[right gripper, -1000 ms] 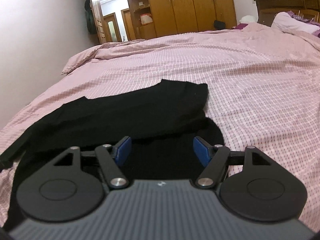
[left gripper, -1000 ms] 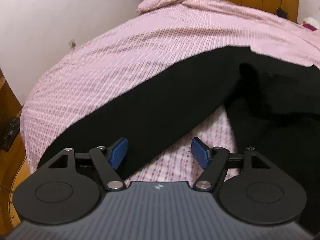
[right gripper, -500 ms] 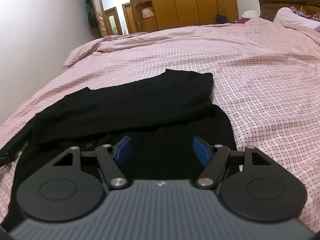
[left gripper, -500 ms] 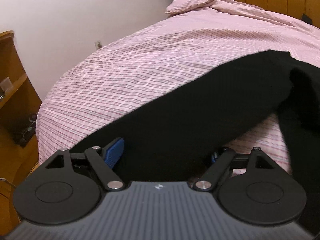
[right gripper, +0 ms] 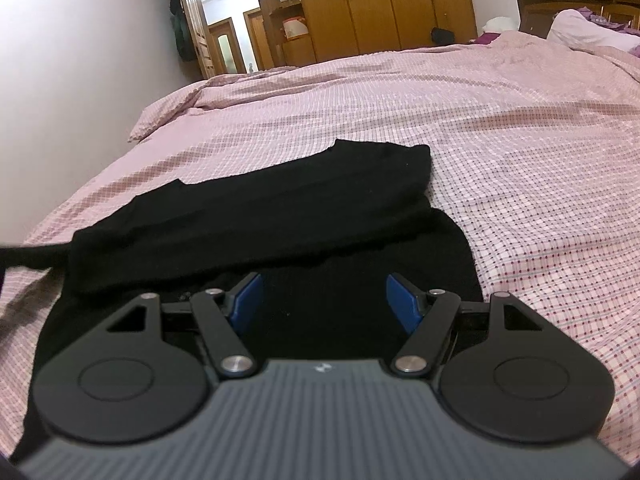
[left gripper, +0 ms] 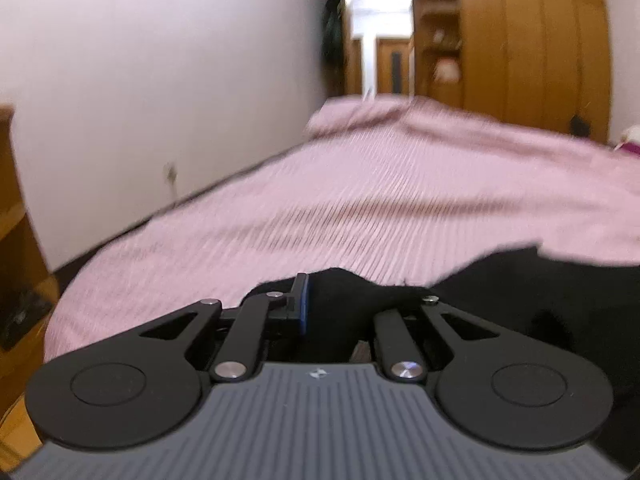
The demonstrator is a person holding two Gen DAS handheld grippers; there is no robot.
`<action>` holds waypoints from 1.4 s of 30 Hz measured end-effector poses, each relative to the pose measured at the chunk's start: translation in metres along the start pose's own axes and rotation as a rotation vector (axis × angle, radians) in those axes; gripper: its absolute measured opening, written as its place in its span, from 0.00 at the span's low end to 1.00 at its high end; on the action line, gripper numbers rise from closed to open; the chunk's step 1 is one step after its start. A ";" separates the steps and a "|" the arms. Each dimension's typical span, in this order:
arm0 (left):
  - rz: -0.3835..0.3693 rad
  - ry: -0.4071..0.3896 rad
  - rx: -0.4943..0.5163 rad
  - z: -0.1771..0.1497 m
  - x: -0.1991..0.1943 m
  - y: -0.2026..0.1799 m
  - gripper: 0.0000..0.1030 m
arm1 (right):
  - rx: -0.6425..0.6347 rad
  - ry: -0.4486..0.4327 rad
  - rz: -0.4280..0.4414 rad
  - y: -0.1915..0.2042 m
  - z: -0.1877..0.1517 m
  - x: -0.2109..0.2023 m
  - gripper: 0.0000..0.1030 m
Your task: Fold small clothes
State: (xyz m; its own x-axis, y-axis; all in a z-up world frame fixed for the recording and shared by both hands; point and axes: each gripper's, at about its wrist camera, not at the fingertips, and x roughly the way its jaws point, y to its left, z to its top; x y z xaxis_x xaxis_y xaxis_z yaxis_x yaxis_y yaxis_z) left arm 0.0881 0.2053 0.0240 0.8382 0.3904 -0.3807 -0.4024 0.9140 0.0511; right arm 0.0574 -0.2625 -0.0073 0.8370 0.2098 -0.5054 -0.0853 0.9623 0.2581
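Observation:
A black long-sleeved garment (right gripper: 260,208) lies partly folded on the pink checked bed (right gripper: 500,128). One sleeve (right gripper: 36,258) stretches off to the left. My right gripper (right gripper: 324,302) is open and empty, low over the garment's near part. In the left wrist view my left gripper (left gripper: 336,312) is shut on the black sleeve cloth (left gripper: 352,292), which bunches between the fingers and hides the right pad. The rest of the garment (left gripper: 560,292) trails to the right.
A white wall (left gripper: 160,80) runs along the bed's left side, with a wooden shelf (left gripper: 16,248) at the near left. Wooden wardrobes (right gripper: 384,4) and a doorway (right gripper: 224,36) stand beyond the bed. A headboard and pillow (right gripper: 580,28) are at the far right.
My left gripper has closed on the black sleeve and swung up and to the left, lifting the cloth. My right gripper has edged forward over the garment and stays open.

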 end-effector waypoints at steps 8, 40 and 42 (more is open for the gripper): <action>-0.191 -0.156 0.031 0.035 -0.032 -0.067 0.12 | 0.010 0.009 0.010 0.000 -0.002 0.003 0.68; -0.470 0.320 0.044 -0.018 -0.025 -0.153 0.62 | 0.024 0.015 0.061 0.003 -0.003 0.006 0.68; -0.434 0.325 0.048 -0.016 -0.035 -0.139 0.67 | 0.003 0.010 0.081 0.011 0.000 0.004 0.68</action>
State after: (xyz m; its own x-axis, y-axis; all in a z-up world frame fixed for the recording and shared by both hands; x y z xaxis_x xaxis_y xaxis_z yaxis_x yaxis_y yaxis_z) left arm 0.1088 0.0625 0.0151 0.7637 -0.0716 -0.6416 -0.0209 0.9906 -0.1355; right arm 0.0603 -0.2506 -0.0064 0.8218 0.2888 -0.4911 -0.1513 0.9416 0.3007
